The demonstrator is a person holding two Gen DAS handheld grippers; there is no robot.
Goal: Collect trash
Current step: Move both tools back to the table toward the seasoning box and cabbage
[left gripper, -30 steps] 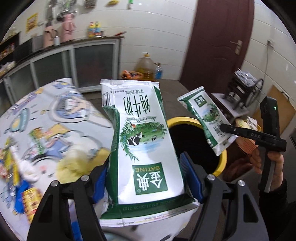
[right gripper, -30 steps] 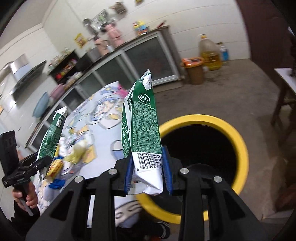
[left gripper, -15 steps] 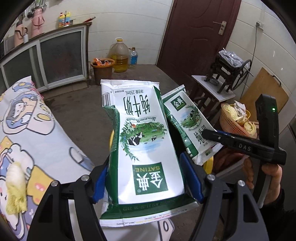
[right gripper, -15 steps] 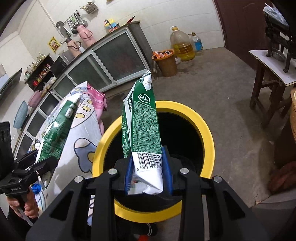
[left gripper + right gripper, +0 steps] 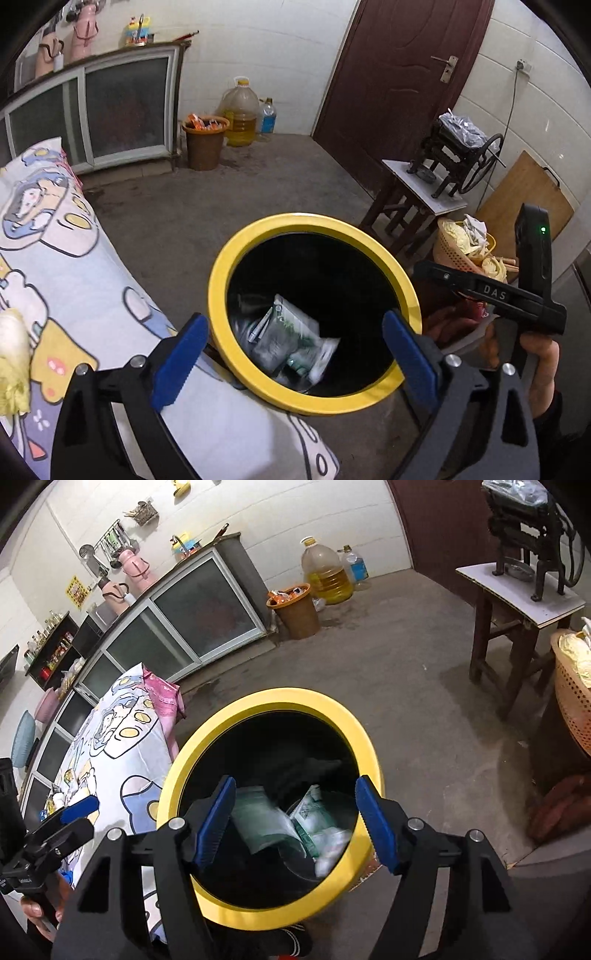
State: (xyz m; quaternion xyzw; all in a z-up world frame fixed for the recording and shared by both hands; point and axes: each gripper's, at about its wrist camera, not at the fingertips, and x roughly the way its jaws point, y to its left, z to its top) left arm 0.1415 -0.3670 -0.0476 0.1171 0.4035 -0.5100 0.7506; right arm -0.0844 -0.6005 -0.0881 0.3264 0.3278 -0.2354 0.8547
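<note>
A black bin with a yellow rim (image 5: 258,236) stands on the floor beside the table; it also shows in the right wrist view (image 5: 295,696). Two green and white milk pouches (image 5: 291,343) lie inside it, blurred in the right wrist view (image 5: 266,823). My left gripper (image 5: 291,362) is open and empty above the bin's near rim. My right gripper (image 5: 297,819) is open and empty above the bin mouth. The right gripper also shows at the right in the left wrist view (image 5: 480,291).
A table with a cartoon cloth (image 5: 66,273) lies left of the bin, with yellow trash (image 5: 13,365) on it. A brown bin (image 5: 205,142) and an oil jug (image 5: 240,110) stand by the wall. A stool (image 5: 517,602) and a basket (image 5: 574,686) stand right.
Both grippers opened and let go of their milk pouches, which dropped into the yellow-rimmed bin. Both grippers have moved over the bin mouth.
</note>
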